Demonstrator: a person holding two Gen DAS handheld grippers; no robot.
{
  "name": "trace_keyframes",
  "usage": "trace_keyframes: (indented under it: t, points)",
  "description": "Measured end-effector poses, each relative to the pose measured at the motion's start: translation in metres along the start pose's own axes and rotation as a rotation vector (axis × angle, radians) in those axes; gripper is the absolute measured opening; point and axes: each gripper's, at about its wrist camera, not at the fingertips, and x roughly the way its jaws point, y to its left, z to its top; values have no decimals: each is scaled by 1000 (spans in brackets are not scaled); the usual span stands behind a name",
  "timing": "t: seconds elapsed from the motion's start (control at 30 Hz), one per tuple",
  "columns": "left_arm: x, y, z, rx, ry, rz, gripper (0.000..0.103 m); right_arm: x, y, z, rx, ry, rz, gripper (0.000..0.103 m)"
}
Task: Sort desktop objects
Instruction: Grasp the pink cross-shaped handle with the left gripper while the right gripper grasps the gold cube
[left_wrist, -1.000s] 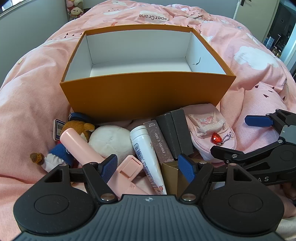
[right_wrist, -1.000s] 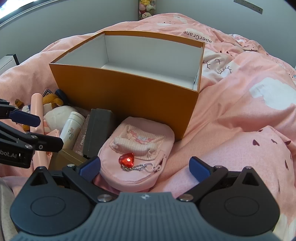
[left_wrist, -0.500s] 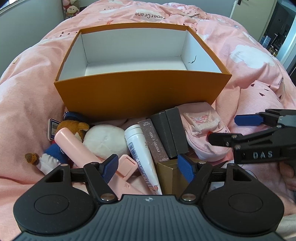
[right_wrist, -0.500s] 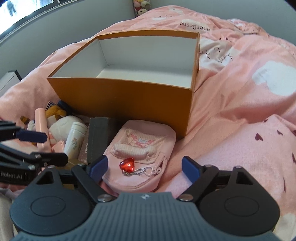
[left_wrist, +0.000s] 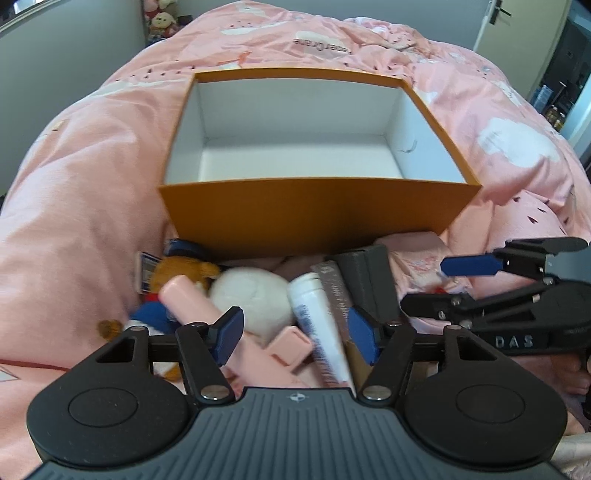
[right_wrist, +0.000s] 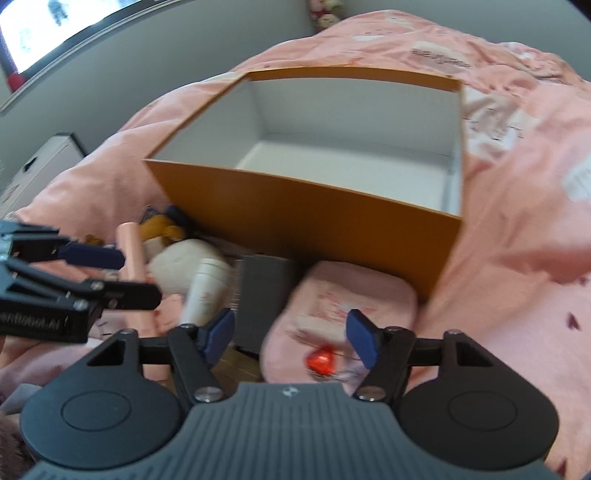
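An orange box (left_wrist: 317, 218) with a bare white inside stands on the pink bedding. In front of it lies a heap: a plush toy (left_wrist: 177, 273), a pink tube (left_wrist: 188, 302), a white puff (left_wrist: 251, 295), a white tube (left_wrist: 314, 314), a dark grey case (left_wrist: 373, 280) and a pink pouch (right_wrist: 340, 306) with a red heart charm (right_wrist: 320, 362). My left gripper (left_wrist: 297, 336) hovers over the white tube, jaws closing, pads clear of it. My right gripper (right_wrist: 291, 338) is over the pouch, jaws closing, pads not visibly pressing.
Rumpled pink bedding (left_wrist: 85, 192) rises around the box on every side. The two grippers sit close together over the heap; the right one (left_wrist: 424, 286) reaches in from the right of the left wrist view. Plush toys (left_wrist: 162, 22) sit at the far wall.
Both pairs of jaws have narrowed. Both views have drawn back and risen, showing more of the box's inside. The right gripper has come closer to the left one.
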Motion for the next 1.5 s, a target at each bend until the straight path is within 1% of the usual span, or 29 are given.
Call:
trace_keyframes:
  t: [0.1,0.17,0.23,0.37,0.47,0.5,0.57,0.8,0.93,1.03,1.13,1.23,1.3,1.43,1.5]
  points:
    - [-4,9,3,-11,3,15,69,5,5,2,-1,23,65,63]
    - [-5,15,4,-19,6,24,66,10,10,3,-4,36,83,63]
    - [-6,21,5,-29,16,26,61,14,14,5,-15,45,92,60]
    - [-8,34,6,-66,18,31,56,24,19,6,-17,67,125,57]
    - [-7,44,6,-100,26,23,51,29,24,8,-30,79,143,55]
    - [-6,46,6,-108,34,16,48,31,26,9,-37,79,146,55]
    - [-3,50,6,-122,49,-11,46,32,28,11,-46,74,152,55]
    - [21,59,-3,-216,102,-60,47,32,17,9,-4,70,131,55]
    - [33,59,-9,-260,155,-63,47,26,7,5,15,67,107,54]
    - [38,54,-13,-269,194,-93,48,21,-4,2,46,66,108,54]
    - [40,47,-16,-259,228,-103,49,14,-11,1,68,61,116,54]
    - [44,45,-19,-265,242,-106,46,6,-16,-1,79,63,127,54]
    - [46,46,-23,-286,246,-116,45,2,-18,-3,82,70,129,55]
    - [46,47,-25,-313,236,-114,44,-6,-25,-9,90,66,79,56]
    - [45,47,-23,-322,228,-110,43,-7,-31,-11,90,64,32,59]
